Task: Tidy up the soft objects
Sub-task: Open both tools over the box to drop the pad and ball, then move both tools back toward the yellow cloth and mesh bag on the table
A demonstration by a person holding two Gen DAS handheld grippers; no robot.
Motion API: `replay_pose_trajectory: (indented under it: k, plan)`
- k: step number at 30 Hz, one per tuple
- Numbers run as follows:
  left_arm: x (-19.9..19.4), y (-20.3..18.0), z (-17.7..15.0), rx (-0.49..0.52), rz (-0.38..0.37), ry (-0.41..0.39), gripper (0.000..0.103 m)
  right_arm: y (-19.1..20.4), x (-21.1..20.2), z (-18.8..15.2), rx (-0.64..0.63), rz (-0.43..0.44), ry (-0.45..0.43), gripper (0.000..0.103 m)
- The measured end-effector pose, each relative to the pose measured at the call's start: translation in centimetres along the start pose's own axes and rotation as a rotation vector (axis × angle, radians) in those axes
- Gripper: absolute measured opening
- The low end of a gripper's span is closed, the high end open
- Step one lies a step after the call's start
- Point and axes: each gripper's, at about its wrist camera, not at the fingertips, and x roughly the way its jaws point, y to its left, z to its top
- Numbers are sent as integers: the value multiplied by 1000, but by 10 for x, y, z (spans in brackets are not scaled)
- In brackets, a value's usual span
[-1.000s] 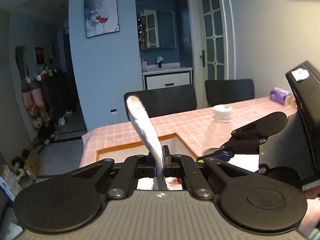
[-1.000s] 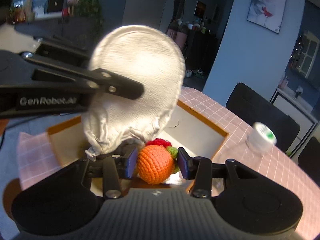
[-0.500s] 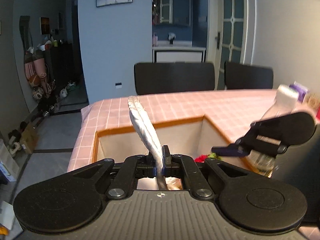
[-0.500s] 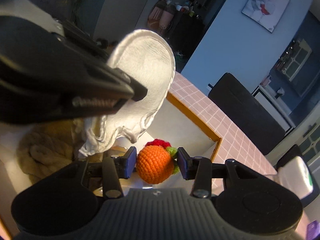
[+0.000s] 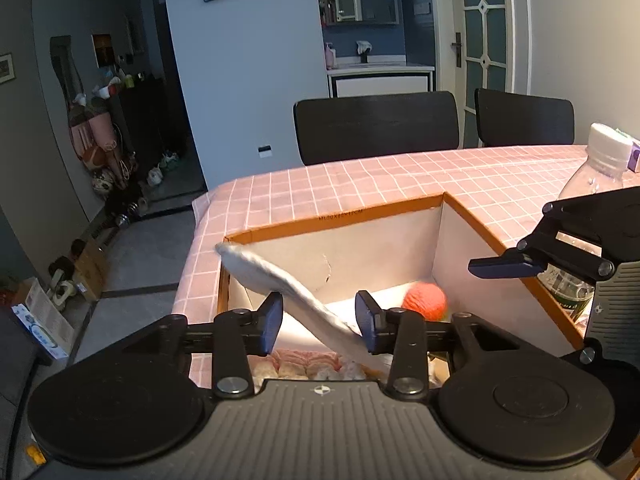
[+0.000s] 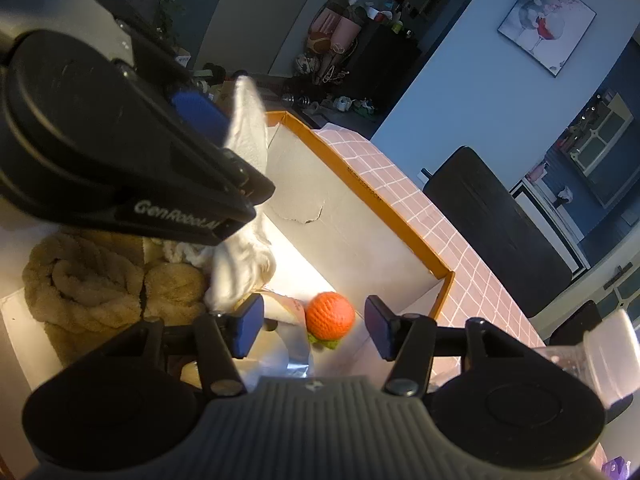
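Crocheted orange ball [image 6: 330, 315] lies loose between the spread fingers of my right hand-held gripper [image 6: 314, 330], touching neither pad, low inside the white-walled box [image 6: 360, 216] with the orange rim. From the left wrist view the same ball [image 5: 424, 302] shows beyond the left hand-held gripper [image 5: 319, 322], near the box's far right corner. My left jaws also stand wide; the pale cloth pouch [image 5: 280, 284] slants between them, its lower end against the right finger [image 5: 366, 320], though I cannot say for sure that it touches. In the right view that pouch [image 6: 246, 208] hangs over a beige rope-like plush [image 6: 100, 276] piled at the box's near left. Lettering on the left gripper's side reads "GenRobot.AI" [image 6: 176, 214]. Small print along the box rim [image 5: 340, 215] is too fine for me to read. The box sits on a pink-checked counter [image 5: 360, 184], with a clear plastic bottle [image 5: 596, 176] just beside its right edge.
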Motion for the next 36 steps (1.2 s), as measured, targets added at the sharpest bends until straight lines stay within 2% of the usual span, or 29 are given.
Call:
replay_pose_trajectory:
  k: [10, 13, 23, 31, 36]
  plan:
    - [-18, -6, 4, 34, -1, -25, 53, 1, -27, -7, -6, 34, -63, 66]
    - [-26, -10, 1, 37, -8, -39, 53, 2, -40, -13, -2, 40, -90, 66]
    - [-66, -38, -19, 77, -42, -148, 54, -4, -92, -42, 117, 54, -212, 72]
    - [-100, -83, -35, 100, -102, -242, 56, -20, -129, -94, 279, -2, -278, 78]
    - [-112, -116, -46, 118, -165, -294, 56, -32, -143, -140, 393, -46, -252, 79]
